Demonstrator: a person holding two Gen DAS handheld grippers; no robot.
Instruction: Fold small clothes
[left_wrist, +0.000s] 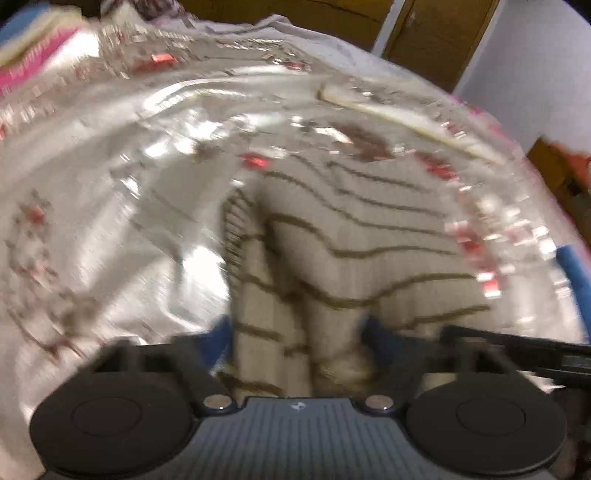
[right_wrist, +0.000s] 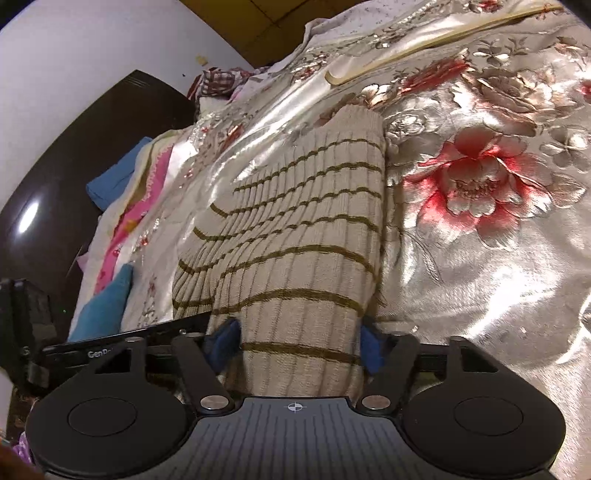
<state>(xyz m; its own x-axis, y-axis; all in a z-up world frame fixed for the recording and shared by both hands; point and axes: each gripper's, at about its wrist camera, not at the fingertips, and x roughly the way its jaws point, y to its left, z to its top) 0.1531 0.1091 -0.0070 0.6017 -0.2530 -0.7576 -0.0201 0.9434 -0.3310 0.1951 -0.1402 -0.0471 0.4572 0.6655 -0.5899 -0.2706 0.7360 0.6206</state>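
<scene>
Our left gripper (left_wrist: 295, 332) and right gripper (right_wrist: 299, 347) each straddle the striped beige sweater (right_wrist: 295, 221) on the floral bedspread (right_wrist: 480, 240); grip uncertain. "GenR" shows on a black bar (right_wrist: 99, 352).

A shiny floral bedspread (right_wrist: 480, 177) covers the bed. A dark glossy headboard (right_wrist: 74, 177) catches a lamp's glare beneath a pale wall (right_wrist: 92, 37). Brown wooden cupboard doors (left_wrist: 424, 29) stand beyond the bed's far edge.
</scene>
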